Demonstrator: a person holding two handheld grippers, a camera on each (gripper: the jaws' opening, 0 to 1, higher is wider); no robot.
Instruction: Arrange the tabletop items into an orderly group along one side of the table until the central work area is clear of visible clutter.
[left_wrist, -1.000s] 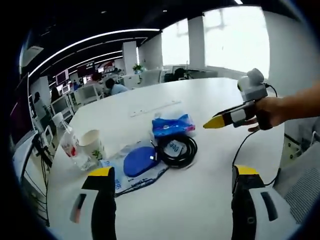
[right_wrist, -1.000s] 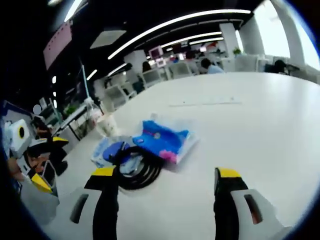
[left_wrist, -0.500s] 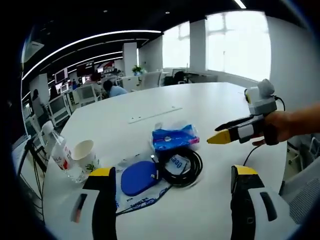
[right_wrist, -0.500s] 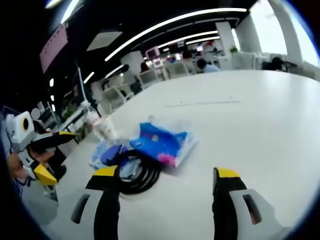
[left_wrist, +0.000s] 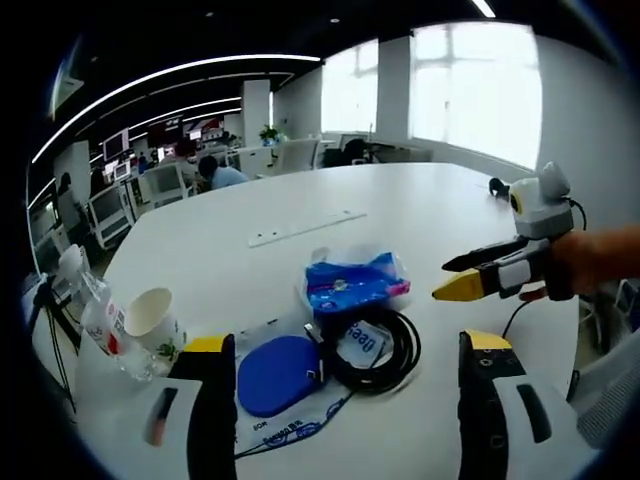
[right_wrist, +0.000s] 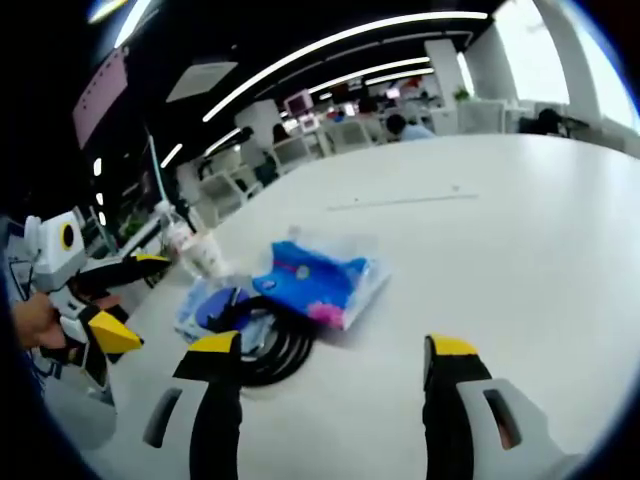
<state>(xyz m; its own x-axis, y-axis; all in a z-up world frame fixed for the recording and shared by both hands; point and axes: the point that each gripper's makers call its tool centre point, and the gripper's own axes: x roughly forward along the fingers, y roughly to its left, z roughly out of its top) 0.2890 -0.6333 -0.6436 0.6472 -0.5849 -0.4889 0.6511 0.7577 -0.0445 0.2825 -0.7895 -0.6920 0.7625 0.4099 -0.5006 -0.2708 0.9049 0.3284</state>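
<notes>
Left gripper (left_wrist: 340, 350) jaws wide, holding nothing. Ahead of left jaw – paper cup (left_wrist: 154, 320) upright, plastic bottle (left_wrist: 100, 318) just beside it. Between jaws – blue round pad (left_wrist: 277, 373), black cable coil (left_wrist: 370, 345) touching it; blue tissue pack (left_wrist: 352, 283) just beyond coil, long axis running left-right. Right gripper (right_wrist: 328, 350) jaws wide, empty; tissue pack (right_wrist: 318, 285) ahead between them, coil (right_wrist: 272, 345) by left jaw.

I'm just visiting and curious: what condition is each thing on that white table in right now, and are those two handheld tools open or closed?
Left tool: open, holding nothing.
Right tool: open, holding nothing, above the table.
Black cable: coiled, lying flat.
Blue packet: lying flat beside the coil.
Blue round pad: flat, inside a clear bag.
Paper cup: upright.
Plastic bottle: tilted, next to the cup.
</notes>
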